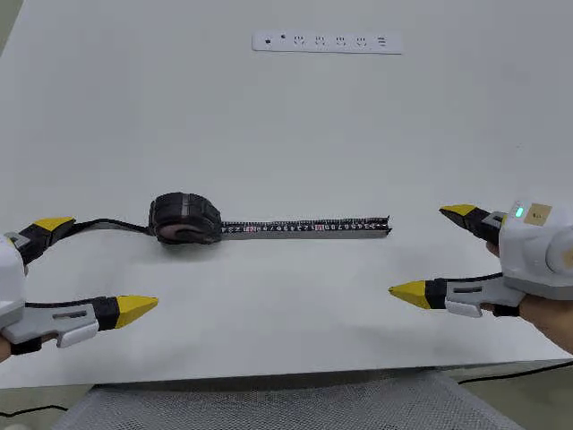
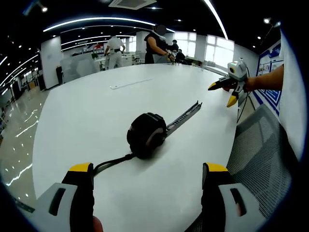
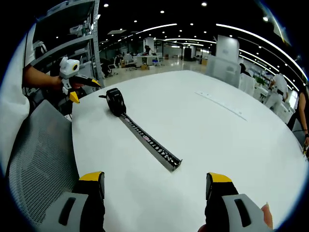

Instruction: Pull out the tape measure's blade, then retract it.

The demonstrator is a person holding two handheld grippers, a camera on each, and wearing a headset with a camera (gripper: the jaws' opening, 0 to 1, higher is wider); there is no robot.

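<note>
A black tape measure (image 1: 184, 219) lies on the white table (image 1: 286, 116), its blade (image 1: 304, 227) pulled out to the right and lying flat. The blade's hook end (image 1: 387, 224) rests free on the table. In the left gripper view the case (image 2: 146, 135) sits ahead of the jaws, with its wrist strap (image 2: 112, 162) trailing toward them. My left gripper (image 1: 94, 264) is open, left of the case and apart from it. My right gripper (image 1: 431, 253) is open, right of the hook end (image 3: 175, 166), holding nothing.
A white power strip (image 1: 327, 41) lies at the table's far side. A grey mesh chair (image 1: 269, 403) shows below the near table edge. People stand at benches far behind in the left gripper view.
</note>
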